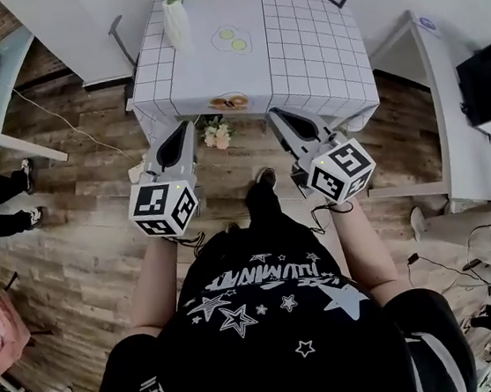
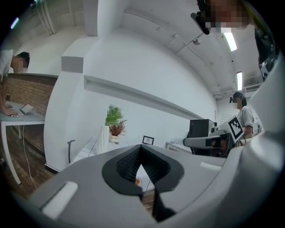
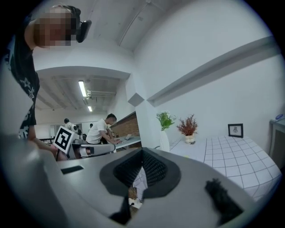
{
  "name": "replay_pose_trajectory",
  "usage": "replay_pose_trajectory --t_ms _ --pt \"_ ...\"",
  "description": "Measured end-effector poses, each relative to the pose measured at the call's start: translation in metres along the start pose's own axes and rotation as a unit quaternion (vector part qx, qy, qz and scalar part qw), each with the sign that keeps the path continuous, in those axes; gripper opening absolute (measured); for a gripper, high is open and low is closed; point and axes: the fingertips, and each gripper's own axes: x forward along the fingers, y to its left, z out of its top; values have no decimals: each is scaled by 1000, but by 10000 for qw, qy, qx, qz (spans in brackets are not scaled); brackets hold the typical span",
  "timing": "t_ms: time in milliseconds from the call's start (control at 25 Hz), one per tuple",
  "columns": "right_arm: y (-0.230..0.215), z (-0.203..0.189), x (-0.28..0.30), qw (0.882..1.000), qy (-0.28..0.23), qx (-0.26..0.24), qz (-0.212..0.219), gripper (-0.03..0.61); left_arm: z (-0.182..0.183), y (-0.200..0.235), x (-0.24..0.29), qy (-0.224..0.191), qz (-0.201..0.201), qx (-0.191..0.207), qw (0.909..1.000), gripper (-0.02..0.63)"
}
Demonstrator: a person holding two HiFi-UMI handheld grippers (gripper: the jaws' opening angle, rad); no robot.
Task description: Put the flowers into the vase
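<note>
While both point level at the table (image 1: 298, 42), the left gripper (image 1: 187, 127) and right gripper (image 1: 273, 113) have jaws shut w/ nothing btwn them, prob. because neither is near enough to pick anything. The flowers (image 1: 218, 135), a pale bunch, sit lower centre btwn the two tips, below the table's near edge; on floor or seat, hard to tell. The vase (image 1: 175, 24), upper centre-left, holds green sprigs. Gripper views show it side-on, upright, w/ a red plant (image 3: 189, 127) beside it; the head view alone shows the flowers clearly.
</note>
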Motion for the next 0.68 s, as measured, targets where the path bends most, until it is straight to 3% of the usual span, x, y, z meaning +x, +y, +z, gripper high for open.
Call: replay_pose_trajectory --t_ms 440,680 --pt "16 -5 -60 9981 98 -174 -575 11 6 -34 -28 -51 -240 -32 9997 8" --pt "19 -1 -72 9986 -17 -40 -535 11 10 -44 -37 -68 -213 43 9997 8"
